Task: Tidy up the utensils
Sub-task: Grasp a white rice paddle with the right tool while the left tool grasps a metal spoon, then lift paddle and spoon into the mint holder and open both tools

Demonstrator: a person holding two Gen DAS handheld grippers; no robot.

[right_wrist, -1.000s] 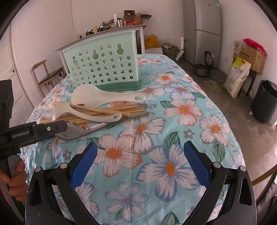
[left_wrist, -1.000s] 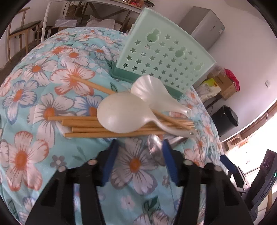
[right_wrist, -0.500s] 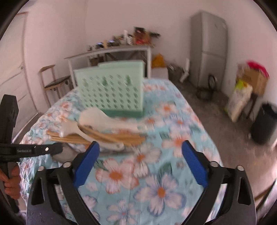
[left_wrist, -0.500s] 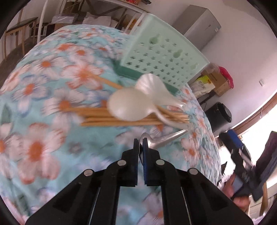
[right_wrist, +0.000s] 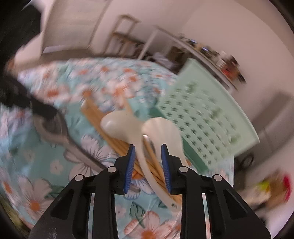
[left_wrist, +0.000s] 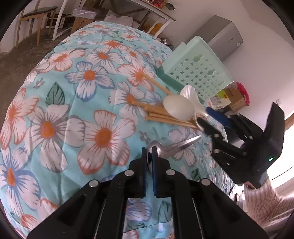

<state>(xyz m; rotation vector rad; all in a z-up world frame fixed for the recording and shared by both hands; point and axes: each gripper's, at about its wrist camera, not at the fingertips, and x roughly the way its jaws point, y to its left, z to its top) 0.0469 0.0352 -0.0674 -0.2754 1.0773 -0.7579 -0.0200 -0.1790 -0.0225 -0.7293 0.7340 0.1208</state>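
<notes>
My left gripper (left_wrist: 150, 156) is shut on the bowl of a metal spoon (left_wrist: 176, 146), whose handle points away to the right just above the flowered cloth. Several wooden chopsticks (left_wrist: 158, 114) lie in a pile under two white plastic spoons (left_wrist: 179, 108). A mint-green perforated utensil holder (left_wrist: 198, 73) stands behind them. My right gripper (right_wrist: 148, 147) is tilted and its jaws are closing around a white spoon handle (right_wrist: 145, 165) and the chopsticks (right_wrist: 119, 145); the pads do not visibly press on them. This view is blurred.
The flowered tablecloth (left_wrist: 73, 103) covers a round table. The right gripper (left_wrist: 203, 114) and a person's sleeve (left_wrist: 266, 205) show at the right of the left wrist view. A wooden chair (left_wrist: 31, 16), shelves, a grey refrigerator (left_wrist: 220, 35) and boxes stand around the table.
My left gripper shut on the metal spoon's bowl and drew it back from the pile. My right gripper rolled, moved in to the pile and narrowed its jaws around the spoon handle and chopsticks.
</notes>
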